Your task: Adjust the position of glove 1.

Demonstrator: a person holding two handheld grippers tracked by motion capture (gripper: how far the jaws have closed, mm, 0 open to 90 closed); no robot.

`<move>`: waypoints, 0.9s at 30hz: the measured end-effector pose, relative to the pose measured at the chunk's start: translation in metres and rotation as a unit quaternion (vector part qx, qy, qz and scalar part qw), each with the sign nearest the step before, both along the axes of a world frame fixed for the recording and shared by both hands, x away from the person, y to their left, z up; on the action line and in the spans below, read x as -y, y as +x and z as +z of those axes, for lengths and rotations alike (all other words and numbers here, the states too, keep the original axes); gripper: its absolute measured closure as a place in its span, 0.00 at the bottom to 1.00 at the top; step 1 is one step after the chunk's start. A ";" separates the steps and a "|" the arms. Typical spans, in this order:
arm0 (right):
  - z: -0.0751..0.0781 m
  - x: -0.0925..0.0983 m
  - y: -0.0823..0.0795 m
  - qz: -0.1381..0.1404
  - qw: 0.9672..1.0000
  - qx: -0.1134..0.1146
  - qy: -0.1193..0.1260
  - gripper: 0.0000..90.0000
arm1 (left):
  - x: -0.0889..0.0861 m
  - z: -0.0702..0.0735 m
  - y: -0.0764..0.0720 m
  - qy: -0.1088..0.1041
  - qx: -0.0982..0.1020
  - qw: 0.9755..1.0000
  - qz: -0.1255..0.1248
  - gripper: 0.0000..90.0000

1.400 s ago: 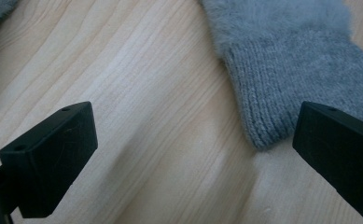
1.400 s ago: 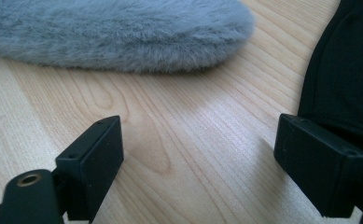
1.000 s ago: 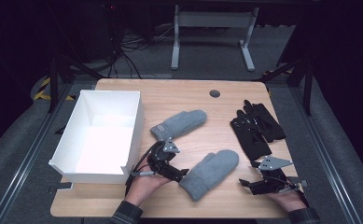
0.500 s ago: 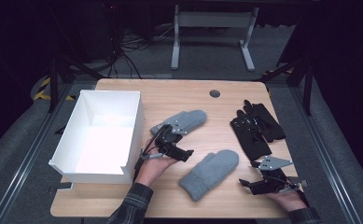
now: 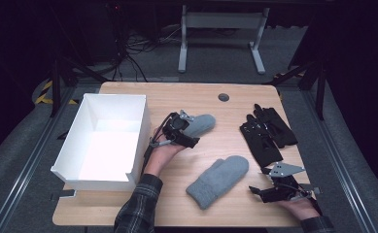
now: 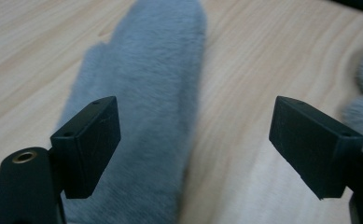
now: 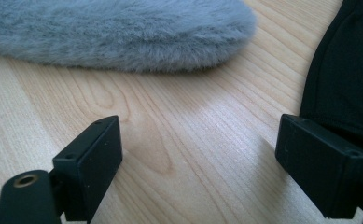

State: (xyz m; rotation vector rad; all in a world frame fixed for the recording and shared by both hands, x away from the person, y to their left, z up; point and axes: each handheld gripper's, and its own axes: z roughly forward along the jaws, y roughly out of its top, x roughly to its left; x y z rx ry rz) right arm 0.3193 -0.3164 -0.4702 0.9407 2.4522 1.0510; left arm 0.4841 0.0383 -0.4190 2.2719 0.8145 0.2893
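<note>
Since the earlier frames, the left gripper (image 5: 189, 132) has been carried away from the near grey mitten (image 5: 219, 181) up to the far grey mitten (image 5: 199, 124), and its jaws have just been closing a little; they are seen released, with nothing pinched between them. In the left gripper view the far mitten lies under and just ahead of one jaw, the other jaw standing over bare wood; whether the pads touch the fleece cannot be told. In the high view the cuff end of this mitten is hidden behind the gripper and the hand.

The right gripper (image 5: 266, 192) is kept at the near right edge of the table (image 5: 128, 213), its jaws spread wide over bare wood and holding nothing. In the right gripper view the rounded tip of the near mitten is cut off by the upper edge, and a black glove is cut off at the right.

Both mittens are made of soft, fuzzy grey fleece with rounded ends. The pair of black gloves (image 5: 266, 133) is smooth and matte, its fingers hard to separate. The white box (image 5: 143, 126) is rectangular and open-topped. The table top is pale wood with visible grain.
</note>
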 end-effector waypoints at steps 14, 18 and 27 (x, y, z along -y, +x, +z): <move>0.000 0.000 0.000 0.004 1.000 0.000 0.000 0.17 | -0.007 -0.011 0.045 0.010 -0.032 0.999 0.016 0.20; 0.000 0.000 0.000 0.004 1.000 0.000 0.000 0.17 | -0.005 -0.021 0.048 0.028 -0.048 0.998 0.011 0.21; 0.000 0.000 0.000 0.004 1.000 0.000 0.000 0.17 | -0.008 -0.022 0.045 0.036 -0.040 0.999 0.001 0.55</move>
